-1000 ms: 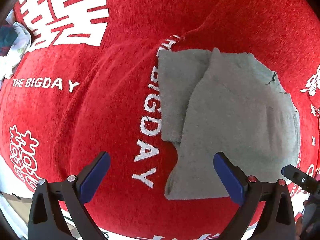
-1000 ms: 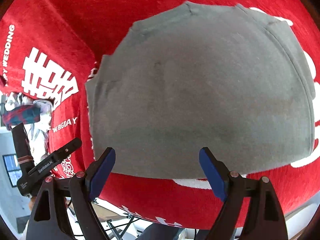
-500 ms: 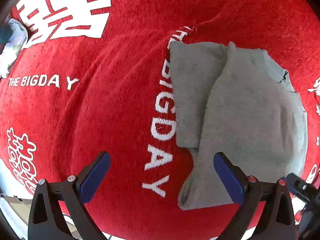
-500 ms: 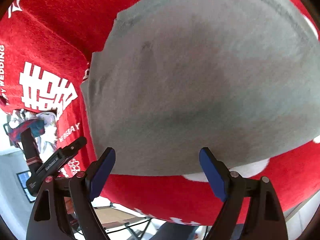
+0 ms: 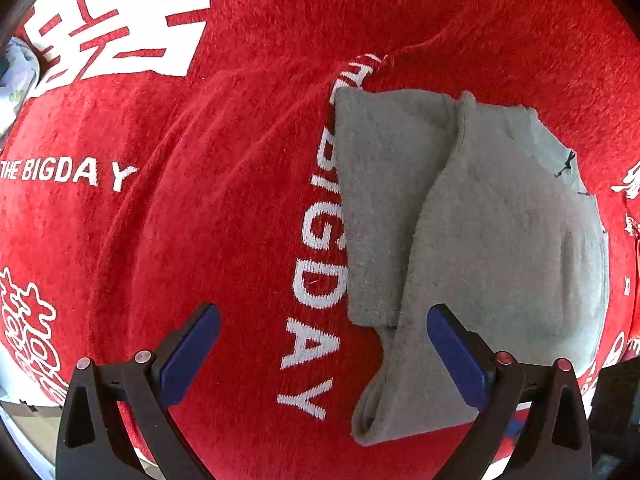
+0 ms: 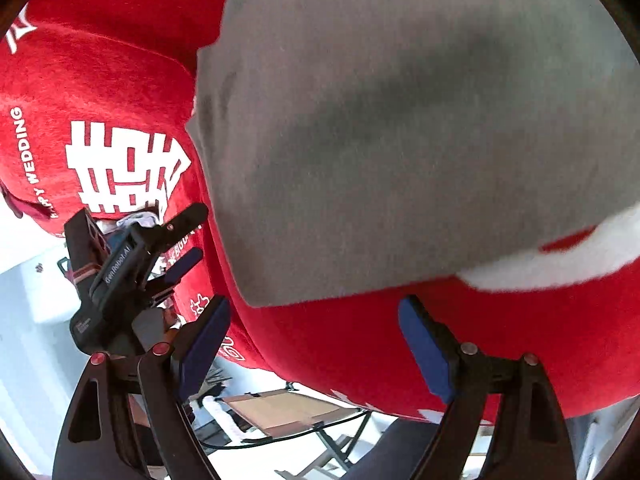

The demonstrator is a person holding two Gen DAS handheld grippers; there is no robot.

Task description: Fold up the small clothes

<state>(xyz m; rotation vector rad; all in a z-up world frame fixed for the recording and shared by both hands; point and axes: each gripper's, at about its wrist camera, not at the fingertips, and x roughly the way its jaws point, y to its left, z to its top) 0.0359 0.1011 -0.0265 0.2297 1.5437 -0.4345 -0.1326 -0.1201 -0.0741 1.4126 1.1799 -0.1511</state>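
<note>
The grey knit garment (image 5: 480, 240) lies flat on the red wedding-print cloth (image 5: 200, 220), partly folded: one panel is turned over the main body, leaving a raised diagonal fold edge. Its left border runs along the white "BIGDAY" lettering (image 5: 320, 264).

The left gripper (image 5: 324, 356) hangs above the cloth with jaws spread wide, holding nothing. Its right-hand pad sits over the garment's lower corner; whether it touches the fabric cannot be confirmed. The right gripper (image 6: 314, 344) is likewise spread and empty, positioned off the garment's near edge, over red cloth, with the grey garment (image 6: 400, 140) filling most of its view.

Handling assessment: the item appears light, soft and limp, with a fuzzy, non-slippery surface. It will sag and will not hold shape if lifted at one point. The recommended hold is at the two corners of one edge, pinching all layers together so the existing fold is not undone. The loose cloth beneath, already rucked near the garment's top, could be caught in the same pinch.

A small pile of other clothes (image 5: 16, 76) lies at the far left.
</note>
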